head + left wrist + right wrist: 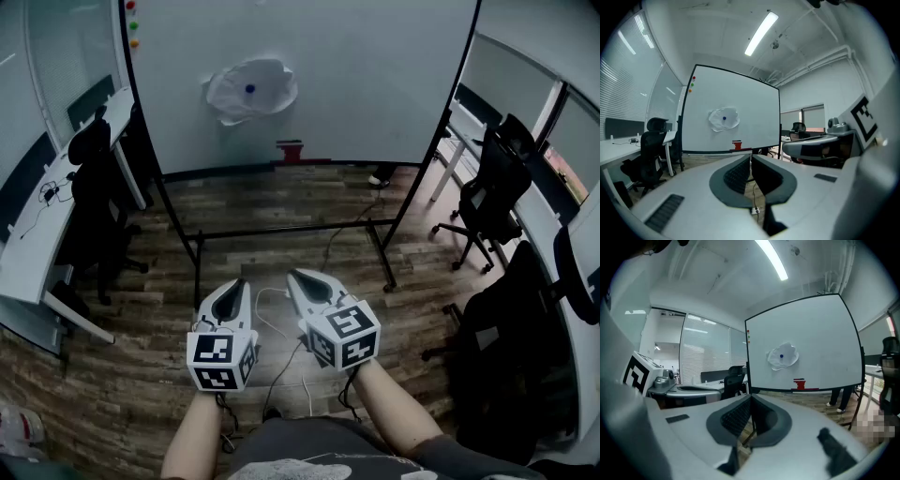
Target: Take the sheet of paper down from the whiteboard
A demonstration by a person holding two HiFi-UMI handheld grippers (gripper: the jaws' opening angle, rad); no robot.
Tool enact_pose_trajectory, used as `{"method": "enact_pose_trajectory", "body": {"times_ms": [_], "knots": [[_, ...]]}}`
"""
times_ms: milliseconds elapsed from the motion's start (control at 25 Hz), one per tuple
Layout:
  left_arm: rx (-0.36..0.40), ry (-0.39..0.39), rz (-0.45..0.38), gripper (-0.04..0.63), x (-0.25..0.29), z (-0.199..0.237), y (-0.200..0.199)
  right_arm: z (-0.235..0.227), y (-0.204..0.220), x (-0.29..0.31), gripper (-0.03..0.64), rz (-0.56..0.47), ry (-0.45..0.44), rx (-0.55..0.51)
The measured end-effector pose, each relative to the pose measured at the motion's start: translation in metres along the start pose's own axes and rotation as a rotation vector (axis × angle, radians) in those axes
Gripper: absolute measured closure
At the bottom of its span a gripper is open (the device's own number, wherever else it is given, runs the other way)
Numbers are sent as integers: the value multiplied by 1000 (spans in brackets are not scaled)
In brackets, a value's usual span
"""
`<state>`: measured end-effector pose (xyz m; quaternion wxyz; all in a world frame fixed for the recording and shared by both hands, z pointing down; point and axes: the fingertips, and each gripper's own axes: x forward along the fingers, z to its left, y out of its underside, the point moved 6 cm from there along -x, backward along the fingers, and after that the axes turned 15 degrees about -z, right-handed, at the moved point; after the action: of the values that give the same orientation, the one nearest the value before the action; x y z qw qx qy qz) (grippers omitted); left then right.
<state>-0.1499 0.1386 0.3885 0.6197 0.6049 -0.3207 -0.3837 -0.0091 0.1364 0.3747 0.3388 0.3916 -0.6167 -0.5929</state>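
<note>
Two tools are held side by side, the left tool (239, 281) and the right tool (292, 274), each clenched with its jaws together on nothing. Well ahead of both stands one whiteboard (375, 75). One crumpled sheet of paper (267, 80) hangs on it, pinned by one blue magnet (249, 90). One red object (291, 150) sits on the ledge below the sheet; what it is cannot be made out. Three coloured dots (692, 82) mark the board's upper left corner. Bare wood floor (281, 202) lies open between the tools and the board's frame. One black chair (94, 178) stands to the left of the tools and one (492, 183) to the right. A third dark chair (525, 337), nearer on the right, is cut off. A person's legs (839, 401) show past the board's right edge, the rest hidden.
</note>
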Motion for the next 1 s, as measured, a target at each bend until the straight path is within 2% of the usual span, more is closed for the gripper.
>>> {"method": "enact_pose_trajectory", "body": {"times_ms": [440,640,1000], "knots": [[2,6,5,572,-1,14,0,4,12,0,595,17,11,6],[-7,18,7,572,1,24,4,5,15,8,595,-21,28,49],[-12,38,15,571,10,54,14,-1,32,19,594,-48,126,107]]}}
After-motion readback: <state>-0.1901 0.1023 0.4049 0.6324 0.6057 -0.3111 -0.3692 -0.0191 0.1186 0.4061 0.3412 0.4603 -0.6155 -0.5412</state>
